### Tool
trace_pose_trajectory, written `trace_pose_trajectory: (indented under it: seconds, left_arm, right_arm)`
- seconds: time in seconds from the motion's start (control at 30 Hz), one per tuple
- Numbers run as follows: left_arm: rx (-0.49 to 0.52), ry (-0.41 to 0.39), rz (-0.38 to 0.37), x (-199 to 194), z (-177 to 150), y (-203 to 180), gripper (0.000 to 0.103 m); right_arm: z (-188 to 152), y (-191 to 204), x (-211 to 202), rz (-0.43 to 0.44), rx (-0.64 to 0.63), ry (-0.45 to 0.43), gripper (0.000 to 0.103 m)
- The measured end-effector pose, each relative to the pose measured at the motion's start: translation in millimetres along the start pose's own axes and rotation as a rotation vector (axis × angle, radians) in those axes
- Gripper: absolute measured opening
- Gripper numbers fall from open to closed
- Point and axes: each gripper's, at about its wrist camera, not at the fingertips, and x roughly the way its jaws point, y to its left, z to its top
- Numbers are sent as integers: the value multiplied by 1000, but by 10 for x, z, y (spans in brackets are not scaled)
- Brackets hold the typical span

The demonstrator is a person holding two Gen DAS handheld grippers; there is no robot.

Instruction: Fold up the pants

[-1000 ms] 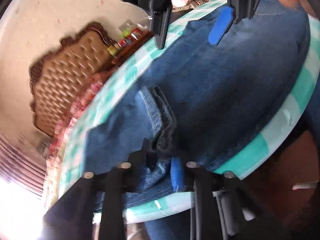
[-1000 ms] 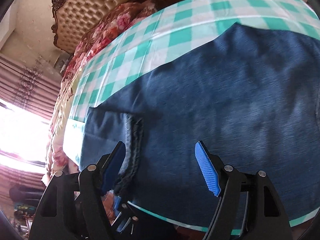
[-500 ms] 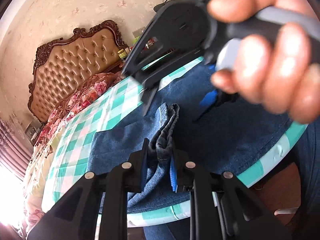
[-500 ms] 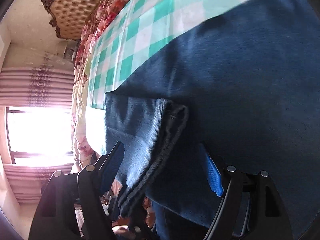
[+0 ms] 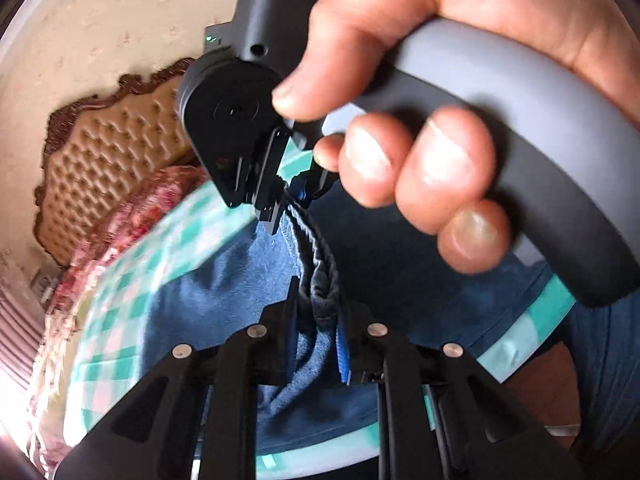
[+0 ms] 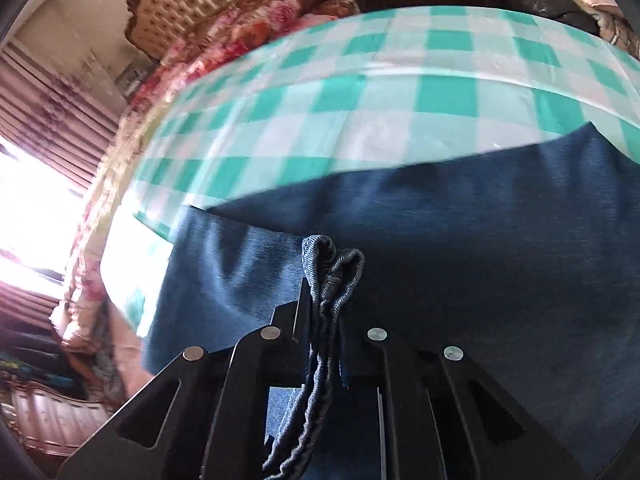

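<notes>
Between both pairs of fingers runs the same thick hem of the pants (image 6: 460, 280), blue denim spread flat over the checked tablecloth (image 6: 400, 92) ahead of the tips. The left gripper (image 5: 316, 320) is clamped on a bunched stretch of that hem, which climbs straight out of its jaws to the right gripper (image 5: 294, 200) just beyond, where a hand (image 5: 420, 120) wraps the grey handle. In the right wrist view the right gripper (image 6: 324, 312) is closing on the doubled, ribbed edge (image 6: 334, 276), its pads already pressing the cloth. Two holds set close along one edge suggest the aim is to lift that end evenly and carry it over the flat denim for a fold, keeping the layers aligned.

Much stays unseen. The hand and handle block the far half of the pants in the left view; both views cut off the rest of the garment, so waistband and leg ends cannot be told apart. Motion blur smears the bed (image 6: 256, 12) behind.
</notes>
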Motion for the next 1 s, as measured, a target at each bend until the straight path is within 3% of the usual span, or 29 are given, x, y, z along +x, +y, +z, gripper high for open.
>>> trace_pose_trajectory:
  seconds: [0.17, 0.33, 0.53, 0.6, 0.67, 0.73, 0.83, 0.93, 1.0]
  left_arm:
    - [0, 33, -23, 156, -19, -100, 15]
    - [9, -8, -29, 113, 61, -123, 15]
    - [6, 32, -76, 312, 30, -196, 18]
    - [-28, 25, -110, 307, 20, -160, 25]
    - [-78, 10, -159, 259, 20, -74, 49]
    - [-112, -22, -161, 131, -8, 28, 51]
    - [-202, -45, -126, -94, -126, 311, 54]
    - [-413, -40, -24, -351, -470, 924, 54]
    - [-534, 7, 85, -424, -827, 1345, 54]
  right_arm:
    - [-56, -119, 138, -22, -15, 10, 12]
    - [-41, -142, -83, -9, -5, -32, 12]
    - [-100, -259, 98, -42, -7, -14, 12]
    - [-110, -261, 97, -58, -15, -23, 9]
    - [-114, -261, 78, -81, -27, -33, 11]
    - [-129, -273, 42, -102, -19, -43, 18]
    - [-169, -250, -134, -211, -28, -119, 24]
    - [-270, -200, -429, -331, -42, -239, 29]
    - [-367, -74, -523, -316, -94, -271, 29]
